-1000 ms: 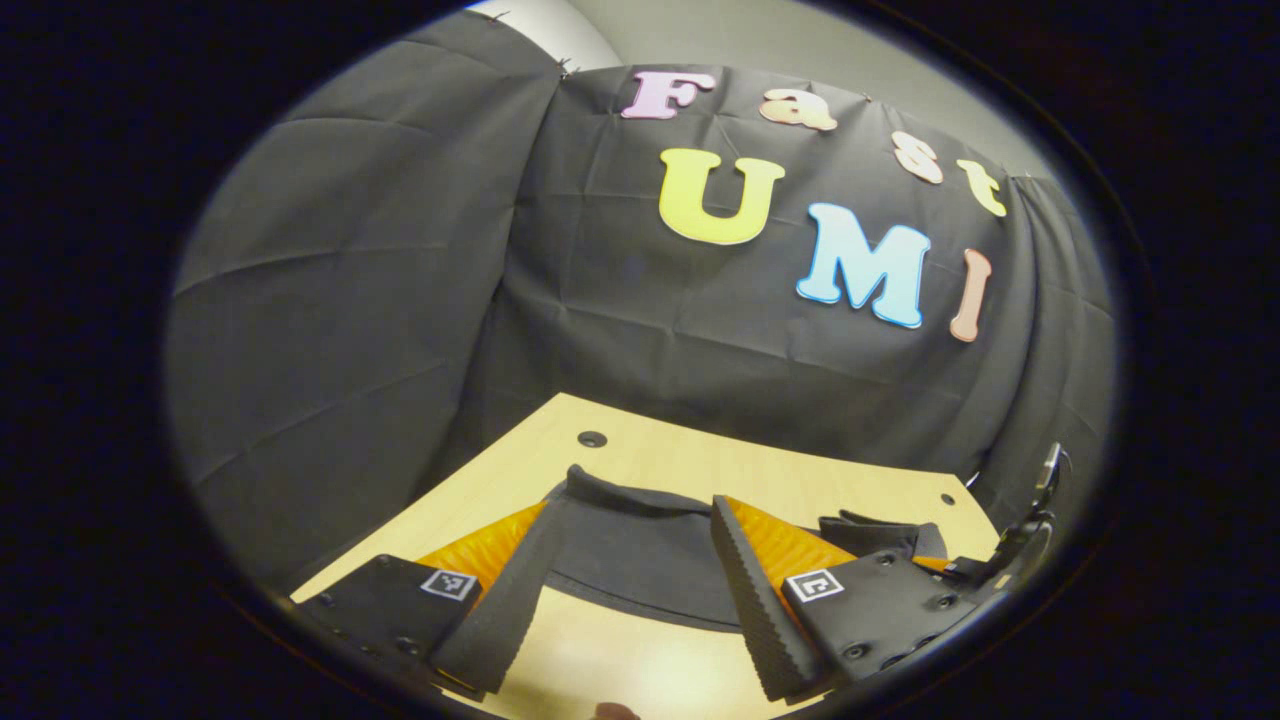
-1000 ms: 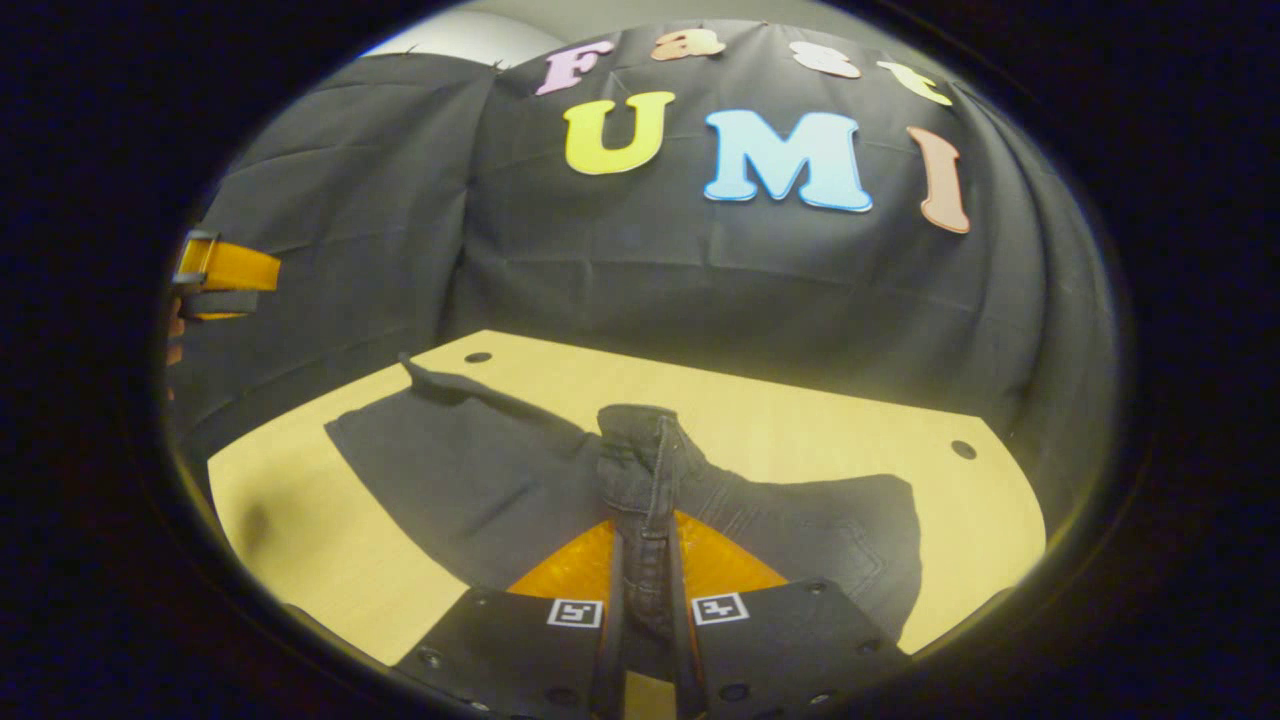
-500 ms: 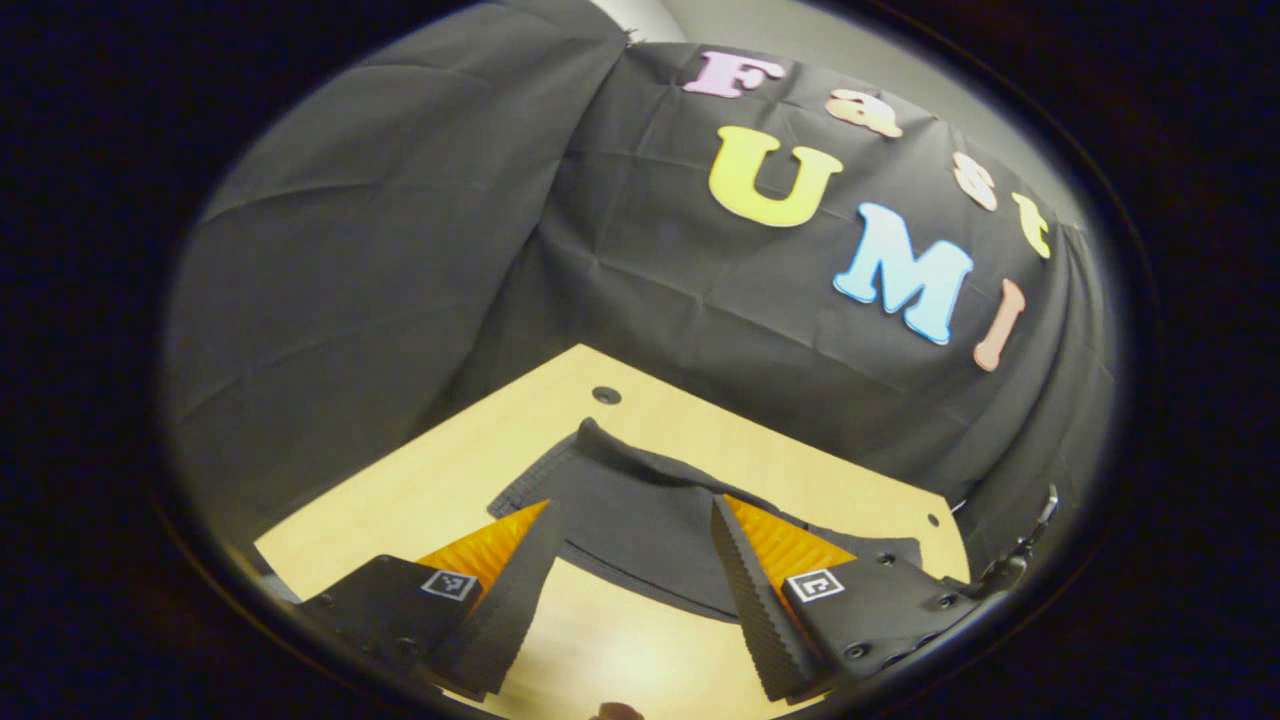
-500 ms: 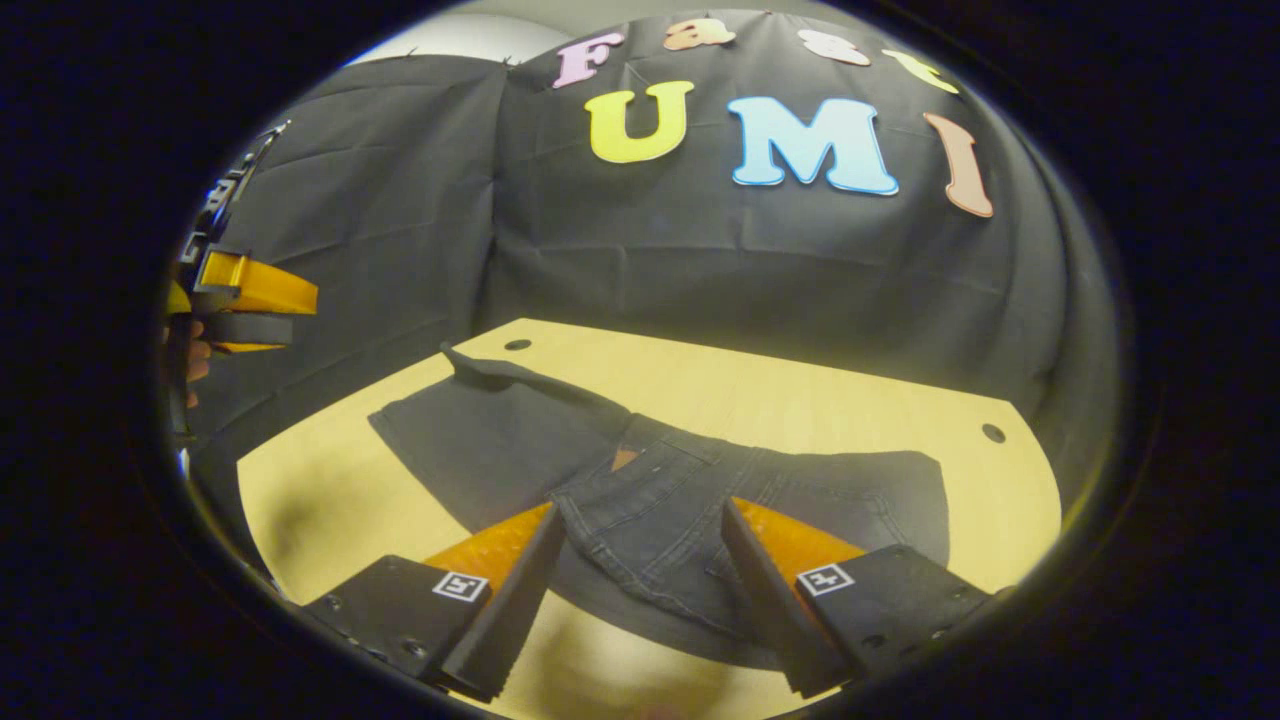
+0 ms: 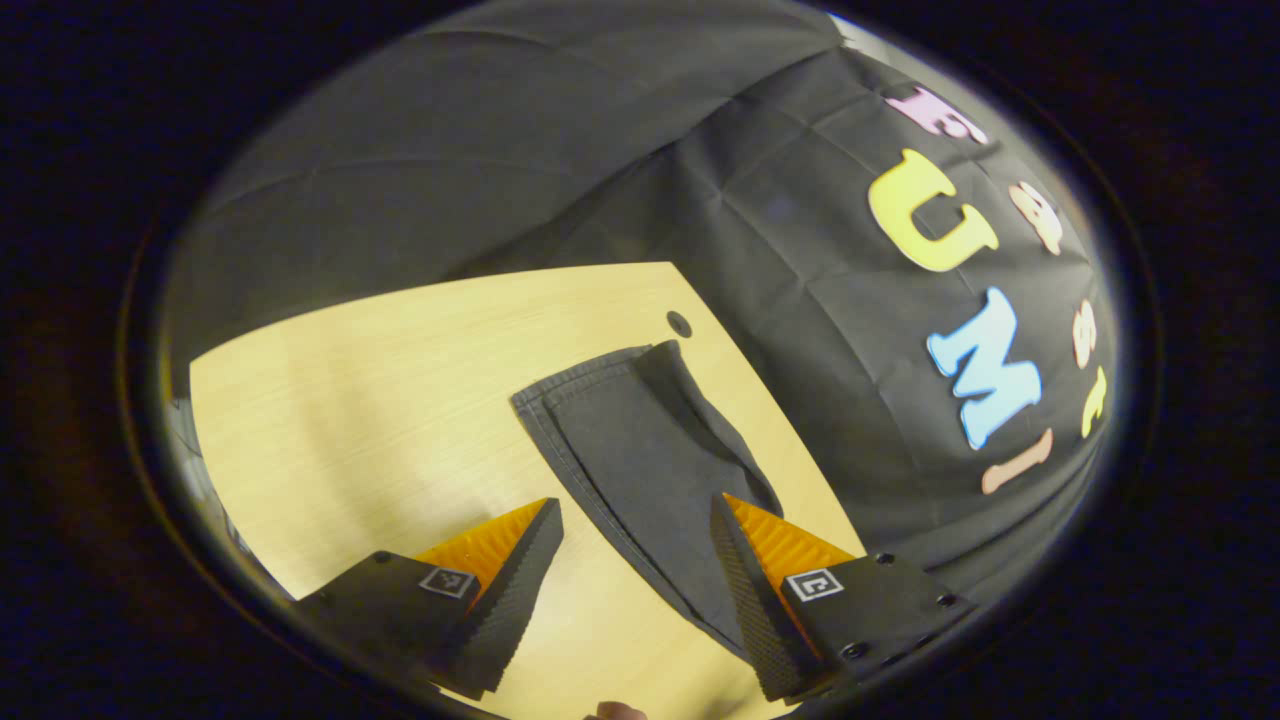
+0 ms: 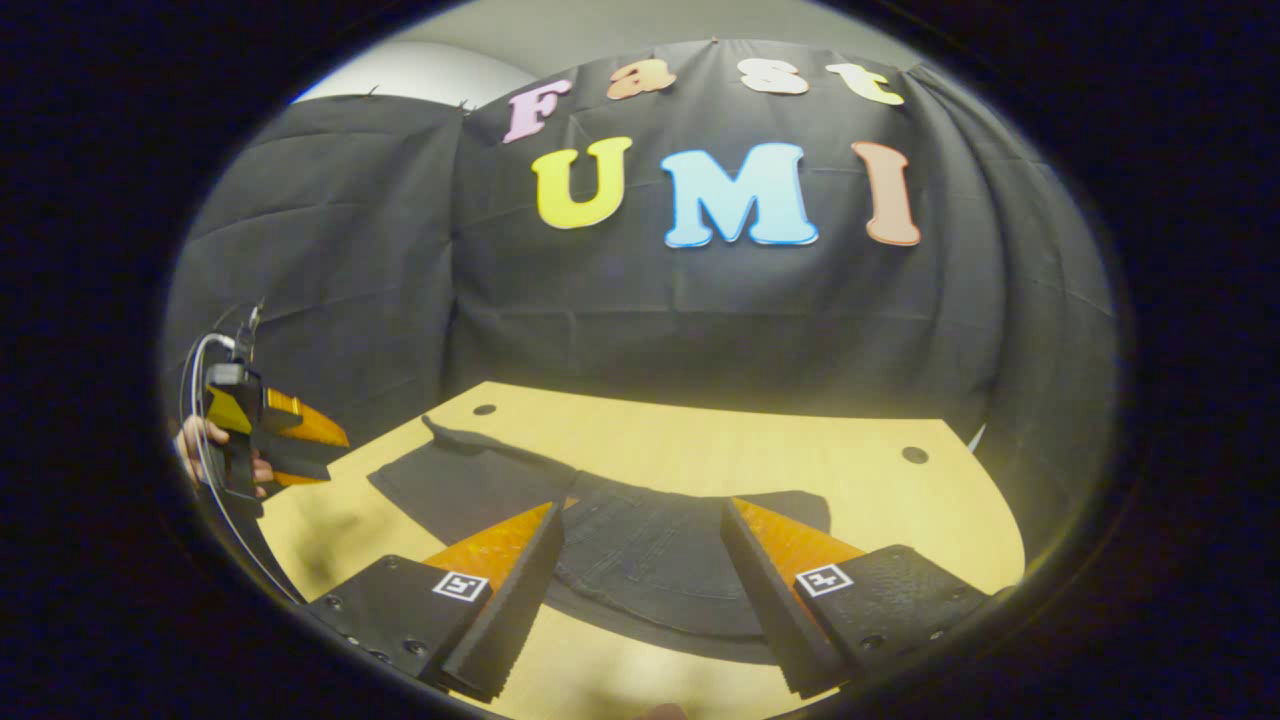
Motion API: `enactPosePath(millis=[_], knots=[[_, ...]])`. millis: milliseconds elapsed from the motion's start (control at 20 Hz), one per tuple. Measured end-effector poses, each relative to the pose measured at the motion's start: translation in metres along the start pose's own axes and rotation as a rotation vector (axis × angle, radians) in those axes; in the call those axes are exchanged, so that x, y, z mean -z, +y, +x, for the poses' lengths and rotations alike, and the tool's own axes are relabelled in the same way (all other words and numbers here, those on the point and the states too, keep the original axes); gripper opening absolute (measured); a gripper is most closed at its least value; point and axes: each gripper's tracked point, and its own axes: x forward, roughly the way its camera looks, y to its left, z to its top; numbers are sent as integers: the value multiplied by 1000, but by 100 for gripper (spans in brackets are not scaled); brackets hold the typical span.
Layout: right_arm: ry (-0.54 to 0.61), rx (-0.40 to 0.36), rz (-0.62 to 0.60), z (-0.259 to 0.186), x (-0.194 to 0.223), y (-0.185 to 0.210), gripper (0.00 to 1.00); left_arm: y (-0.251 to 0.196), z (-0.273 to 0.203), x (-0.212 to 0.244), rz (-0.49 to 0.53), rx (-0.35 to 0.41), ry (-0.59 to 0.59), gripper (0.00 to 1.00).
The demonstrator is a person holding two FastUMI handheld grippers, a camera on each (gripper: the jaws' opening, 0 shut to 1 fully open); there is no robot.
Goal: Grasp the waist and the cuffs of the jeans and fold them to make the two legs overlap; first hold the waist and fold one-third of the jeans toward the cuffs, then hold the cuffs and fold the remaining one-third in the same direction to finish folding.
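The dark grey jeans (image 6: 640,570) lie flat across the wooden table (image 6: 800,470), the waist end nearest me and the leg end (image 6: 450,475) reaching to the left. My right gripper (image 6: 640,520) hovers open just above the waist end, holding nothing. In the left gripper view the cuff end of the jeans (image 5: 640,440) lies on the table (image 5: 380,380) with one corner turned up. My left gripper (image 5: 632,515) is open above it, its right finger over the cloth. That left gripper (image 6: 275,445) also shows at the far left of the right gripper view, held by a hand (image 6: 195,440).
Black cloth walls close in the table at the back and on both sides. Small round holes sit near the table's far corners (image 6: 484,409) (image 6: 914,455) (image 5: 679,323). Bare wood lies left of the cuffs (image 5: 330,400) and right of the waist (image 6: 930,520).
My right gripper has let go of the bunched waist, opened and drawn back; the waist now lies flat. My left gripper has swung round toward the cuff end.
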Motion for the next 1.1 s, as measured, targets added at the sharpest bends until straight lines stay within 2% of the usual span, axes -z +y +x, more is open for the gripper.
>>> enactPosePath(millis=[150, 200, 300, 400, 450, 600, 700, 850, 900, 950, 1100], knots=[[-28, 59, 58, -17, -19, -22, 95, 21, 17, -7, -130, -28, 39, 96], [-28, 84, 65, -21, -20, -29, 95, 29, 26, -10, -179, -37, 56, 100], [-17, 129, 67, -29, -18, -42, 94, 36, 42, -15, -290, -39, 81, 96], [1, 163, 71, -37, -13, -49, 93, 43, 57, -14, -355, -39, 95, 96], [8, 181, 79, -40, -13, -53, 92, 49, 69, -13, -368, -54, 96, 93], [-13, 221, 122, -46, -23, -59, 92, 53, 87, -14, -385, -51, 102, 100], [-46, 257, 168, -50, -32, -66, 93, 55, 95, -9, -393, -47, 112, 96], [-62, 309, 192, -52, -34, -78, 92, 45, 108, -14, -397, -11, 112, 95], [-54, 326, 188, -53, -32, -81, 92, 43, 110, -15, -394, -3, 117, 89], [-45, 338, 185, -53, -30, -85, 93, 40, 115, -17, -391, 9, 121, 95], [-26, 368, 185, -54, -26, -90, 93, 31, 124, -22, -427, 68, 138, 95]])
